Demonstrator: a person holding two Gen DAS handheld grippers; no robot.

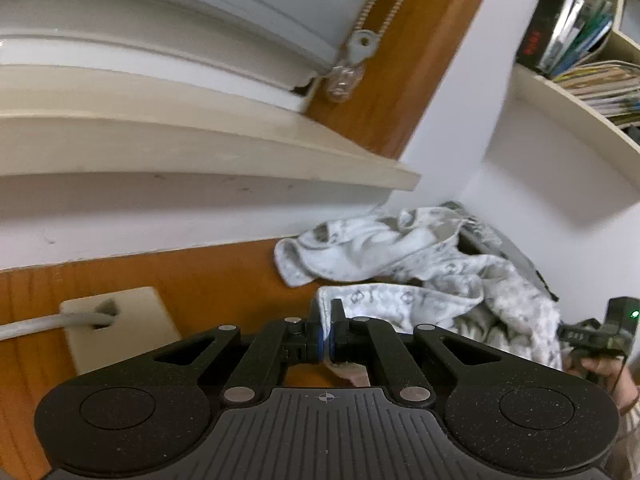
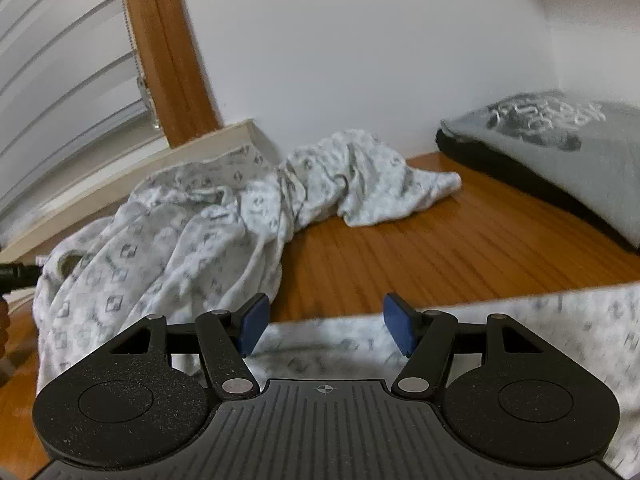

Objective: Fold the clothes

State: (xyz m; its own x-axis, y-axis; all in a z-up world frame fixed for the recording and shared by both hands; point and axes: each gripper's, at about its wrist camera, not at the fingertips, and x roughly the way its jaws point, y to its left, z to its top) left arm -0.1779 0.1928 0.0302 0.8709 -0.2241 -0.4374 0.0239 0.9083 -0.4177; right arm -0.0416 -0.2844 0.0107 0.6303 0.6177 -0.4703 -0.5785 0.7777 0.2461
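A crumpled white garment with a grey pattern (image 1: 420,264) lies on the wooden table (image 1: 200,272) against the wall. My left gripper (image 1: 328,320) is shut on one edge of it, with a fold of cloth pinched between the blue pads. In the right wrist view the same garment (image 2: 180,240) spreads from the window sill toward me, and a flat part of it (image 2: 520,320) runs under my right gripper (image 2: 326,322). That gripper stands open, its blue pads (image 2: 254,322) apart with nothing pressed between them. The left gripper's tip (image 2: 16,274) shows at the left edge.
A folded grey garment with a print (image 2: 560,148) lies on the table at the back right. A window sill (image 1: 200,148) and blinds run along the left. A cable enters a cream plate (image 1: 116,328) on the table. A bookshelf (image 1: 580,60) hangs at upper right.
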